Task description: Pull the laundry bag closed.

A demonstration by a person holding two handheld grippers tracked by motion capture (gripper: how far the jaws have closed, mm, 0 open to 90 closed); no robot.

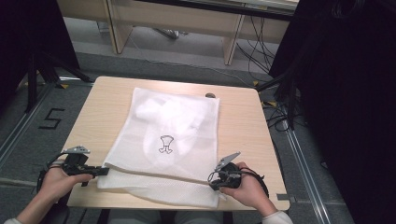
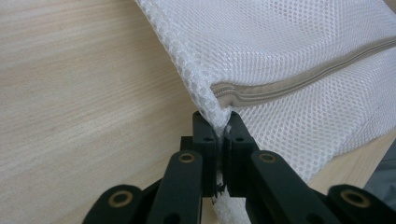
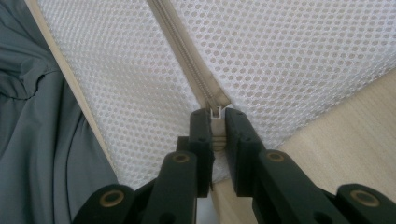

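Note:
A white mesh laundry bag (image 1: 168, 135) lies flat on the wooden table (image 1: 243, 126), with a white garment bearing a small black print (image 1: 165, 143) inside it. My left gripper (image 1: 105, 171) (image 2: 219, 123) is shut on the bag's near left corner (image 2: 212, 105), where the beige zipper (image 2: 303, 81) ends. My right gripper (image 1: 215, 179) (image 3: 215, 119) is at the bag's near right corner, shut on the zipper pull (image 3: 215, 112) at the end of the zipper (image 3: 187, 60). The bag's near edge is folded over and reaches the table's front edge.
A small dark object (image 1: 210, 95) lies at the table's far edge beside the bag. Bare wood shows to the left and right of the bag. Cables (image 1: 280, 116) trail on the floor at right. The person's grey clothing (image 3: 37, 140) sits just past the table's front edge.

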